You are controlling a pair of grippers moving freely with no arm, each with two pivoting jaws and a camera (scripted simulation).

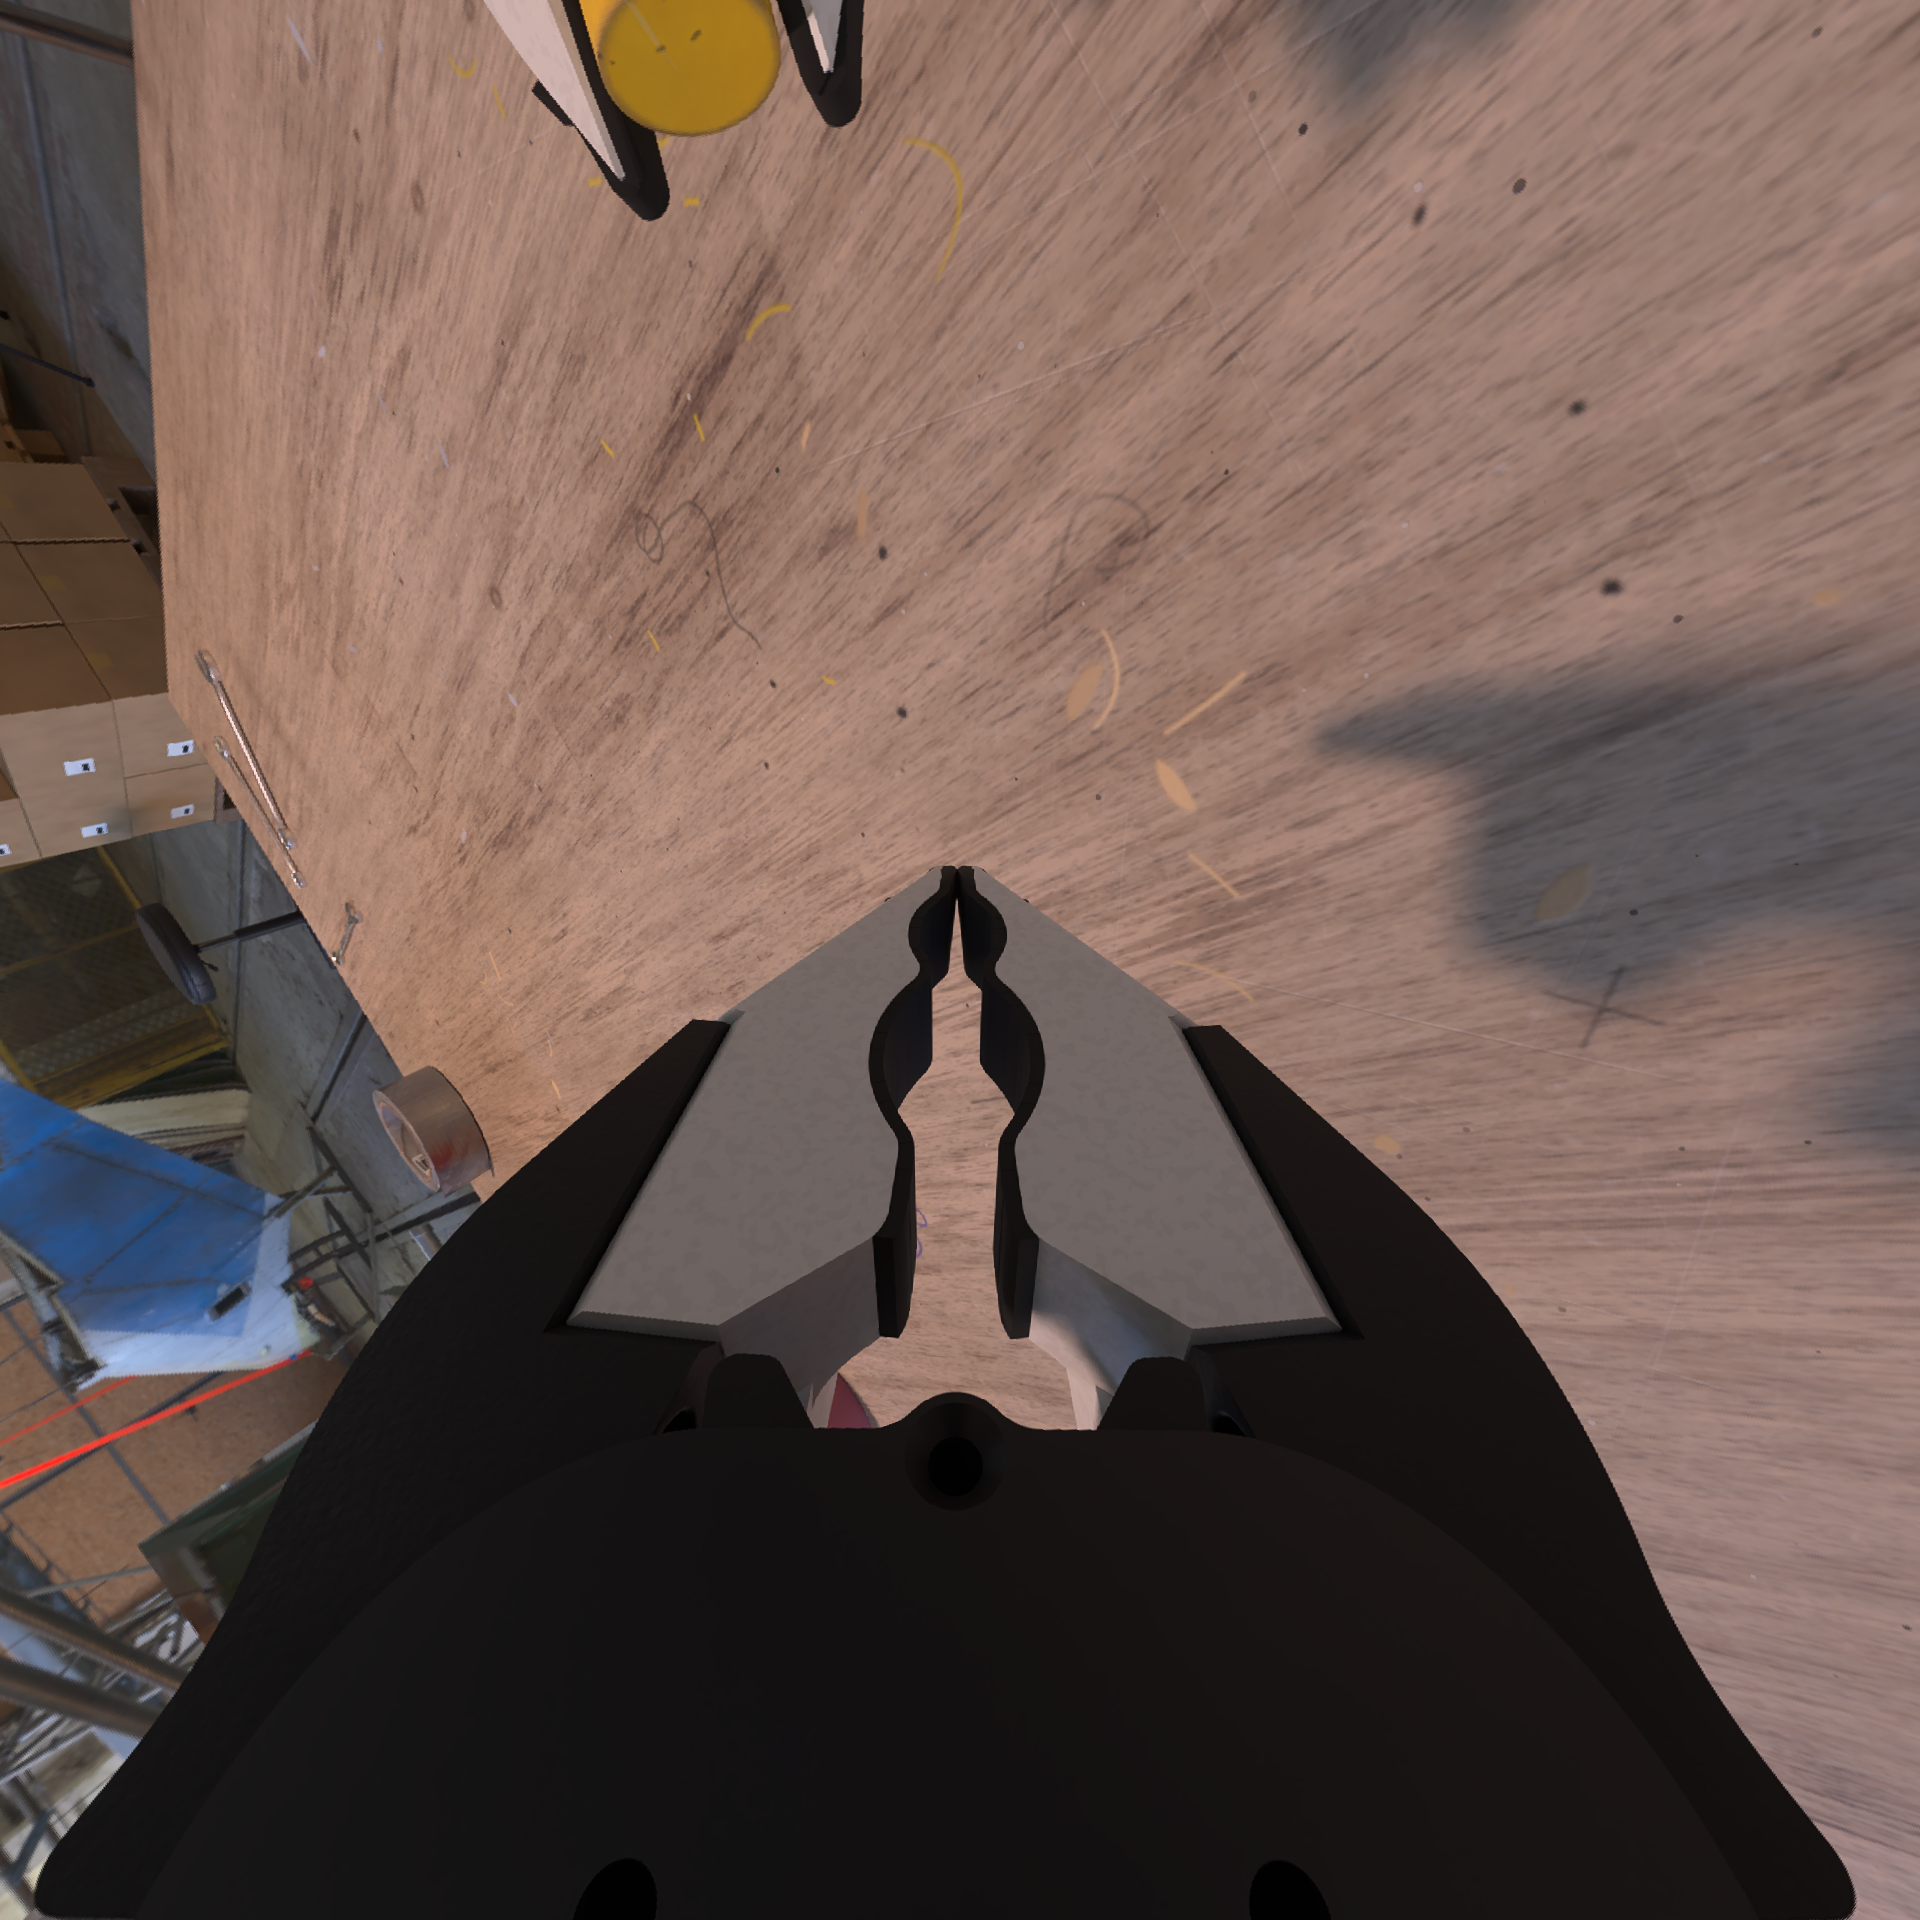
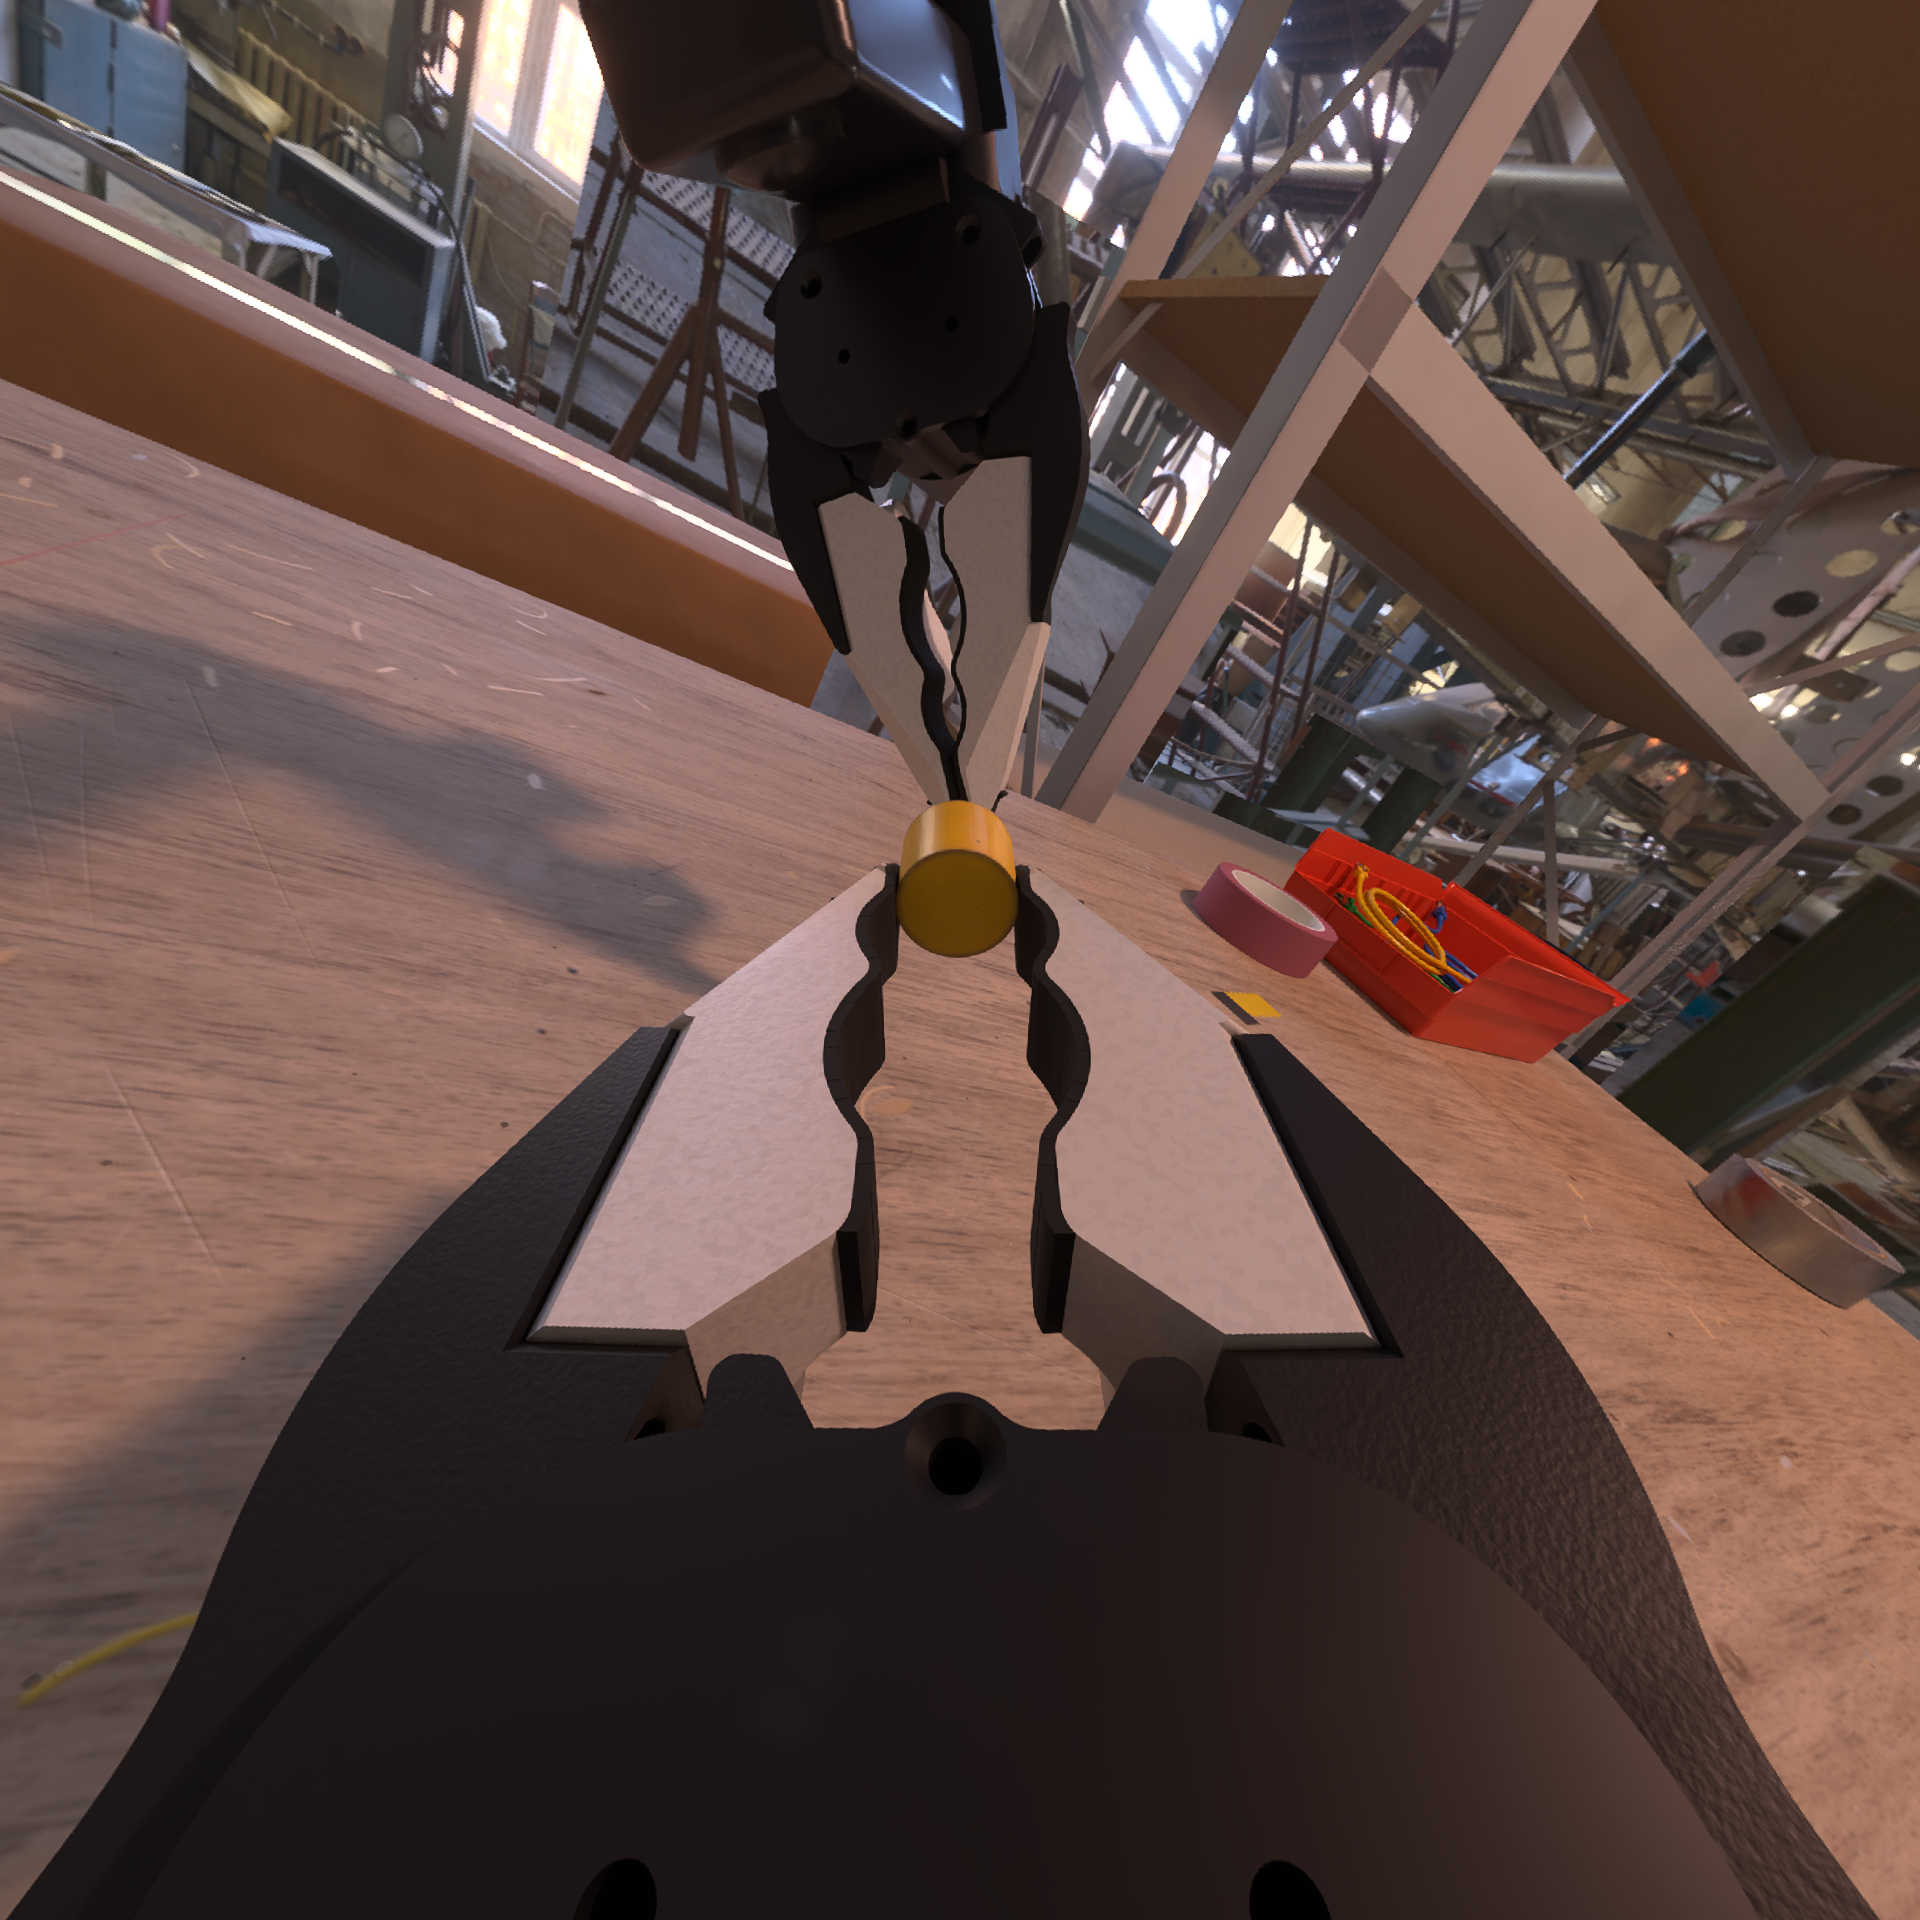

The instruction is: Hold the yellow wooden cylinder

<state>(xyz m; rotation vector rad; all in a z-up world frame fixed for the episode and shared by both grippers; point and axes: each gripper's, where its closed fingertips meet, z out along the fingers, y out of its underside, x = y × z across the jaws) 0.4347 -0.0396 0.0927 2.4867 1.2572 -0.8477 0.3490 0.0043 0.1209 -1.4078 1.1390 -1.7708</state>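
Note:
The yellow wooden cylinder (image 2: 956,899) lies on its side between my right gripper's fingertips, just over the wooden table (image 2: 364,883). My right gripper (image 2: 956,883) is shut on it, one pad on each side. The cylinder also shows at the top of the left wrist view (image 1: 686,62), held between the right gripper's fingers (image 1: 623,145). My left gripper (image 1: 956,873) is shut and empty, its tips pressed together above bare table. In the right wrist view the left gripper (image 2: 961,795) points down, with its tips just behind and above the cylinder.
A pink tape roll (image 2: 1262,914), an open red box (image 2: 1455,966) of coloured wires and a grey tape roll (image 2: 1808,1236) sit to the right. Metal tools (image 1: 249,758) and a tape roll (image 1: 431,1138) lie by the table's edge. A shelf post (image 2: 1195,582) stands behind.

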